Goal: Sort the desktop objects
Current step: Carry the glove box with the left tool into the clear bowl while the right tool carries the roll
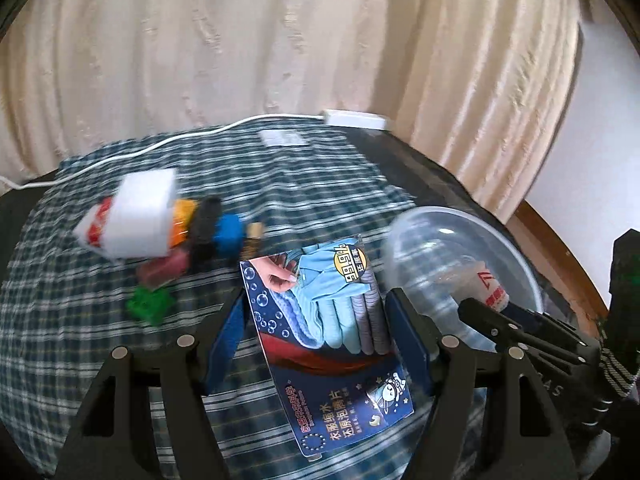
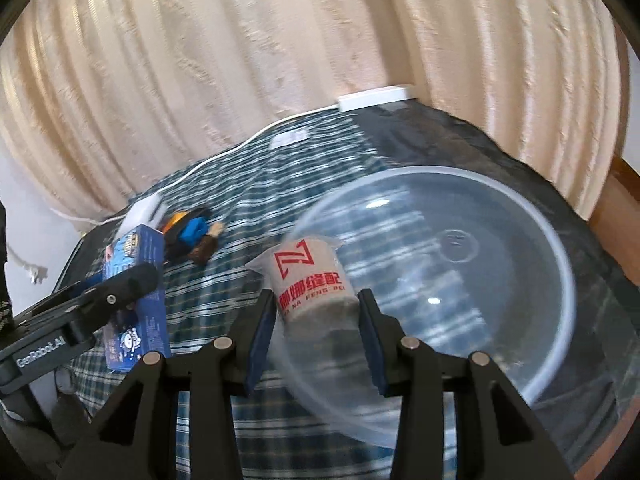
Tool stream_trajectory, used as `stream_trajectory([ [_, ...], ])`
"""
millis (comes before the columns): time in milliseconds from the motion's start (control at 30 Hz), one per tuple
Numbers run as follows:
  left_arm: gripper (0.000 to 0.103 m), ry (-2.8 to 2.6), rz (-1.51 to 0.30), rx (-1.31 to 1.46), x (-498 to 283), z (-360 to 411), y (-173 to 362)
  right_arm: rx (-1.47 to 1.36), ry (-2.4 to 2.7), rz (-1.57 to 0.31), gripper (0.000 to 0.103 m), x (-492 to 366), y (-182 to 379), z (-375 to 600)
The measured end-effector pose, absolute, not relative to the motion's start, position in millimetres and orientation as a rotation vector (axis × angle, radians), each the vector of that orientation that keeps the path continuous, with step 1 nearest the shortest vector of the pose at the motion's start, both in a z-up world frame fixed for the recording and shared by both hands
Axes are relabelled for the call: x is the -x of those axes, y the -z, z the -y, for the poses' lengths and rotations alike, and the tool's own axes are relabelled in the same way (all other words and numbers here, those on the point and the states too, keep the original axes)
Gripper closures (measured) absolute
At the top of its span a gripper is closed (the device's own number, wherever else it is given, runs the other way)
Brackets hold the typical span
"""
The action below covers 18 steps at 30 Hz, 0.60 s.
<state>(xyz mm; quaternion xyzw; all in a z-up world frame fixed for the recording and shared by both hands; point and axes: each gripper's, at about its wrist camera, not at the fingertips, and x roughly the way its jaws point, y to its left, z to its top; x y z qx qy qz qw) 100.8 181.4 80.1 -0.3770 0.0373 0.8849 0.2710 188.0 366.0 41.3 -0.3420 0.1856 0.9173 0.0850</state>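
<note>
Carrying step: left gripper clamps blue box, right gripper clamps bagged roll over clear bowl; next, release inside.

Bowl on checked cloth, right of toy pile; curtain behind.

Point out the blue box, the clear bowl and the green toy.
blue box (image 1: pixel 320 320), left wrist view, on its printed front.
clear bowl (image 2: pixel 560 264), right wrist view, on its far rim.
green toy (image 1: pixel 150 302), left wrist view, on its top.
</note>
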Motion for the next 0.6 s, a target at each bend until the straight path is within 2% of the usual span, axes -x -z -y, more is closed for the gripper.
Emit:
stream_trajectory([
  [600, 0.03, -2.201, -0.162, 1.007, -111, -265, -73, 0.997, -2.582, -0.594, 0.057, -220, -28, -426],
])
